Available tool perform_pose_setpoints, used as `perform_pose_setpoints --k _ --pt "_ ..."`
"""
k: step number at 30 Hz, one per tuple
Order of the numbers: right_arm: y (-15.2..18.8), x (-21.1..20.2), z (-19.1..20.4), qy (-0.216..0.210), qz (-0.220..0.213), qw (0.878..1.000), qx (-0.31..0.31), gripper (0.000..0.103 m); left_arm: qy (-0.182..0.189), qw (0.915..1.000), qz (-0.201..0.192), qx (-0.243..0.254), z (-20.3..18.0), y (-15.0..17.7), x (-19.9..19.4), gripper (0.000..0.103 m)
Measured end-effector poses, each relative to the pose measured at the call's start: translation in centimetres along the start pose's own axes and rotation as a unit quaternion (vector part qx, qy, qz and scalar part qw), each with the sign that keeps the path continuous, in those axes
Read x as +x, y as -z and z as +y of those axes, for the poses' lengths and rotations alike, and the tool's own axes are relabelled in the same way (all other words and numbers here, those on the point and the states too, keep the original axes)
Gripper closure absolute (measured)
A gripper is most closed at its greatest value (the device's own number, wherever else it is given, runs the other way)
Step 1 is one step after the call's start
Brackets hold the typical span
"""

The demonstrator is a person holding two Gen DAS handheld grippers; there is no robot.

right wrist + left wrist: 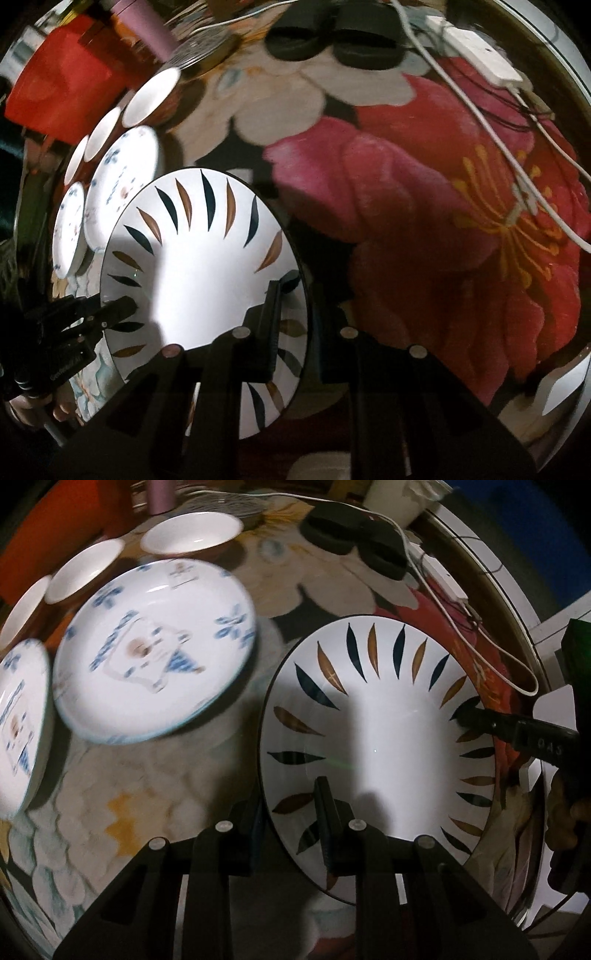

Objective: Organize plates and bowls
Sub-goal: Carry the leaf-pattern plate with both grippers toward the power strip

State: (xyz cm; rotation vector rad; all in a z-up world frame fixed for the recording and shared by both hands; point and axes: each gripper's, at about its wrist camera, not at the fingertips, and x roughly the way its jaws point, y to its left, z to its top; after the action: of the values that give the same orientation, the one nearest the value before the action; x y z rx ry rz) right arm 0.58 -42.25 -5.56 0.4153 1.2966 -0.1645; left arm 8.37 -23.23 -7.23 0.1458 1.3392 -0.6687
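Left wrist view: my left tool and right tool each pinch opposite rims of the leaf plate, sharing its weight above the surface.

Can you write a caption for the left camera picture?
Both grippers pinch the leaf-pattern plate beside blue-patterned plates.

The big plate is white with a ring of skinny dark teal and brown leaves around its rim, while the two smaller plates to its left are white with blue flower sprigs and a little blue-and-tan figure in the middle. Far left there are plain white bowls with brownish outsides. The counter has a loud floral print, huge red and cream blooms with yellow stamens on black, and both hand-held grippers are black.
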Motion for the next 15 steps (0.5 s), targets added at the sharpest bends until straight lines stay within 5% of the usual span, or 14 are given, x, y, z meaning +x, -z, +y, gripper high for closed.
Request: perform_pose_setpoints --k 15 --pt "-2.1 -0.6 -9.6 0.035 -0.019 0.997 0.069 0.087 0.02 0.9991 0.012 0.037 -7.6 -5.6 5.7 0.078"
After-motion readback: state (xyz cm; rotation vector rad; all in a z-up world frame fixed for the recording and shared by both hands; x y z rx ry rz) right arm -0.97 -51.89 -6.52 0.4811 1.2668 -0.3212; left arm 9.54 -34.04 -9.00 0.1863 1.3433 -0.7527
